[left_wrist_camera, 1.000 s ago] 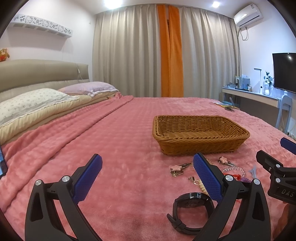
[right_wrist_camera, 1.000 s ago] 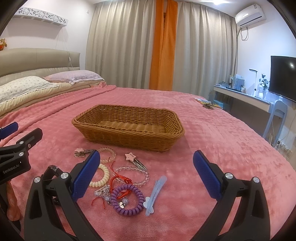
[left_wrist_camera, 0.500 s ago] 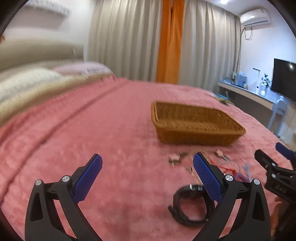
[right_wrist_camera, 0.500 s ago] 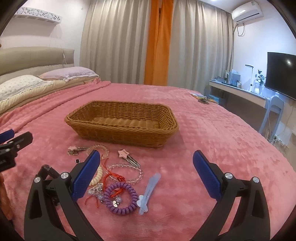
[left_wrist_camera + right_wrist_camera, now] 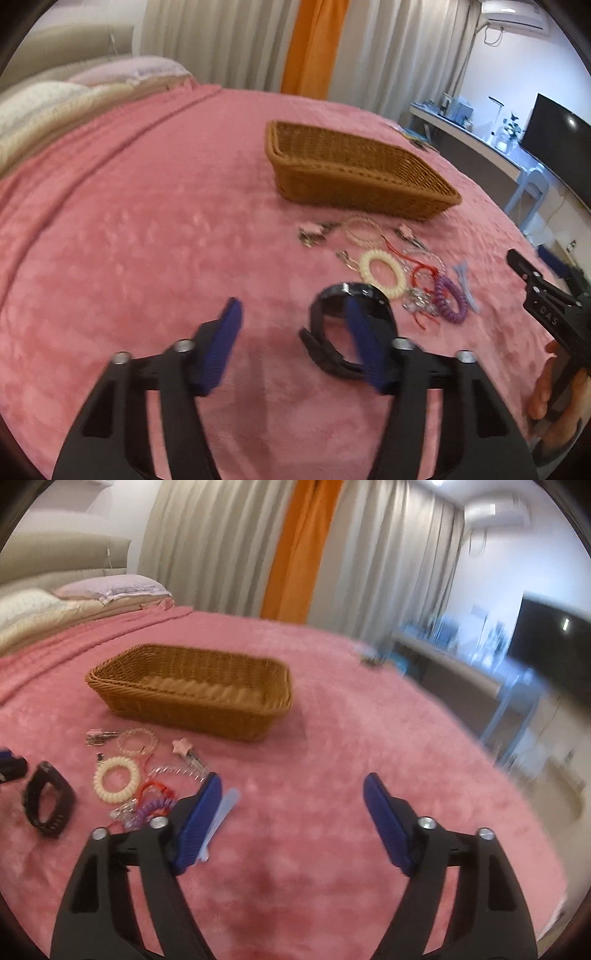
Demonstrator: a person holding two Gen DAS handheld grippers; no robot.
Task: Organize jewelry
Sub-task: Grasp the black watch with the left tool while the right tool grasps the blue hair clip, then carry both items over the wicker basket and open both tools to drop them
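An empty wicker basket (image 5: 354, 170) (image 5: 192, 690) stands on the pink bedspread. Jewelry lies in front of it: a black watch (image 5: 351, 332) (image 5: 48, 805), a cream coil band (image 5: 382, 273) (image 5: 116, 779), a purple coil band (image 5: 448, 297), a bead bracelet (image 5: 137, 740), a star clip (image 5: 183, 747), a light blue clip (image 5: 221, 812). My left gripper (image 5: 295, 332) is open; its right finger overlaps the watch. My right gripper (image 5: 291, 812) is open and empty, its left finger over the blue clip.
Pillows (image 5: 55, 107) and headboard lie at the far left. A desk (image 5: 476, 144) with a TV (image 5: 561, 147) and a chair stands beyond the bed's right edge. Curtains (image 5: 295, 546) hang behind.
Both grippers have tilted downward and moved closer to the jewelry. The left now reaches the watch; the right has shifted rightward so the pile sits at its left finger.
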